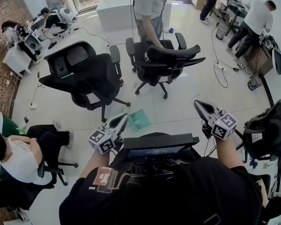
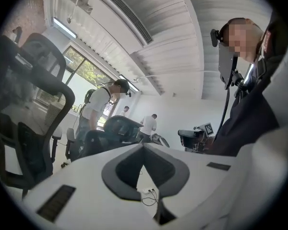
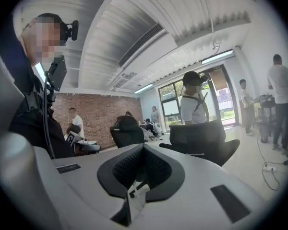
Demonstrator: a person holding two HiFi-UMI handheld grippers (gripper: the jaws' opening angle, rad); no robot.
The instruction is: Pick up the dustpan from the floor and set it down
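Observation:
The dustpan [image 1: 139, 119] is a flat green piece lying on the pale tiled floor, just in front of me between the two grippers. My left gripper [image 1: 123, 118] hovers right beside its left edge, apart from it, with its jaws closed tip to tip and nothing in them. My right gripper [image 1: 197, 103] is held out to the right of the dustpan, well clear of it, also shut and empty. Each gripper view shows its own gripper, left [image 2: 144, 146] and right [image 3: 144, 146], pointing level across the room. The dustpan is out of sight in both.
Two black office chairs [image 1: 86, 76] [image 1: 161, 60] stand just beyond the dustpan, with a person [image 1: 149, 3] behind the right one. A chair back [image 1: 159, 146] sits directly under me. A seated person [image 1: 18, 149] is at the left, another chair [image 1: 267, 130] at the right. Cables [image 1: 220, 69] trail over the floor.

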